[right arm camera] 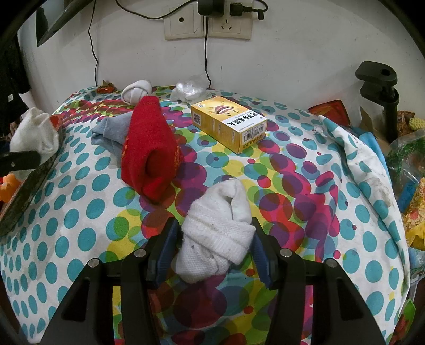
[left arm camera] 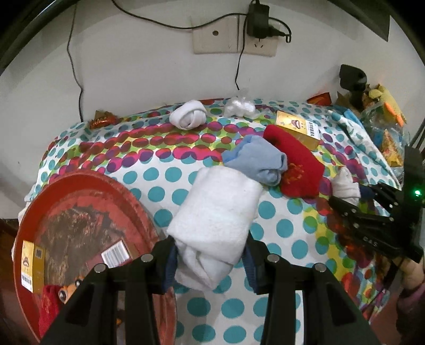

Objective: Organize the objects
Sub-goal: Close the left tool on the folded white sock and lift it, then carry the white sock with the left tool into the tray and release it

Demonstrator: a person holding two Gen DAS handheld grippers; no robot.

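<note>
My left gripper (left arm camera: 209,254) is shut on a thick white rolled sock (left arm camera: 215,217), held just right of the red round tray (left arm camera: 79,185). The tray holds a yellow box (left arm camera: 33,262), a barcoded box (left arm camera: 115,253), a red sock (left arm camera: 49,305) and an orange toy (left arm camera: 70,290). My right gripper (right arm camera: 215,238) is shut on a smaller white rolled sock (right arm camera: 220,231) low over the dotted cloth. A red sock (right arm camera: 151,148), a blue-grey sock (right arm camera: 109,132), a yellow box (right arm camera: 228,122) and a knotted white sock (right arm camera: 136,91) lie on the cloth.
Crumpled clear plastic (right arm camera: 188,89) and a candy wrapper (right arm camera: 106,87) sit by the wall. Cables hang from the wall sockets (right arm camera: 207,24). A black clamp stand (right arm camera: 382,90) and bags of clutter (right arm camera: 409,164) crowd the right edge.
</note>
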